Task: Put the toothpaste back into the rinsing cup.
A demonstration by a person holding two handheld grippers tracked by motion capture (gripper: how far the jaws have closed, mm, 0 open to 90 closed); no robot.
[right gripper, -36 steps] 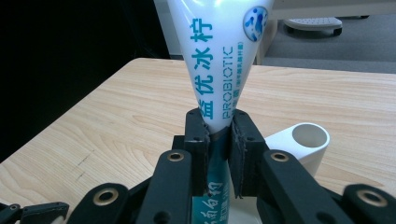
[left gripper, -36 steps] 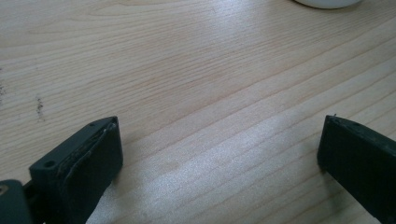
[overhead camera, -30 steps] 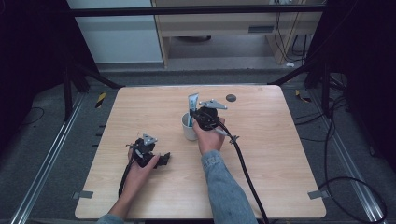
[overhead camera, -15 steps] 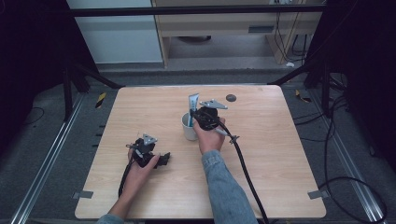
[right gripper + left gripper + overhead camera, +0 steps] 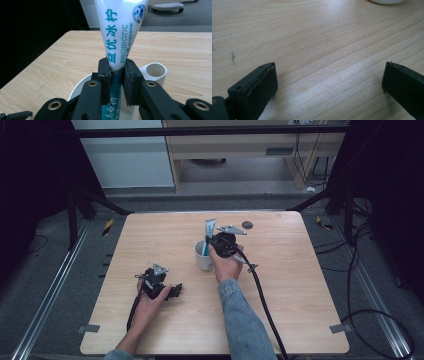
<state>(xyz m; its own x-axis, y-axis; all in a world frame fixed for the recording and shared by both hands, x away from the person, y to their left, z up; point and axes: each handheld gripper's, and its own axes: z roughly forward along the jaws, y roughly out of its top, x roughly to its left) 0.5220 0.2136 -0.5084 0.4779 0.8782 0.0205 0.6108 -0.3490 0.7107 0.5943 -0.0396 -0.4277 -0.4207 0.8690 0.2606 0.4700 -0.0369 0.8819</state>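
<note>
Right gripper (image 5: 117,75) clamps toothpaste tube (image 5: 120,30) upright, apparently inside mug (image 5: 202,256); left gripper (image 5: 329,82) spread.

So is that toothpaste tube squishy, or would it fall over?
Probably squishy: the toothpaste tube narrows where the right hand-held gripper pinches it. It looks light. Standing tall in the white mug, it would likely lean on the rim, and the mug might tip if pushed.

The table (image 5: 150,245) is pale wood-grain laminate with a soft satin sheen. The toothpaste tube (image 5: 120,32) is smooth glossy plastic; the white cup (image 5: 155,71) at its 4 o'clock looks matt. The right gripper (image 5: 117,75) has matt black plastic jaws with rough-edged pads
</note>
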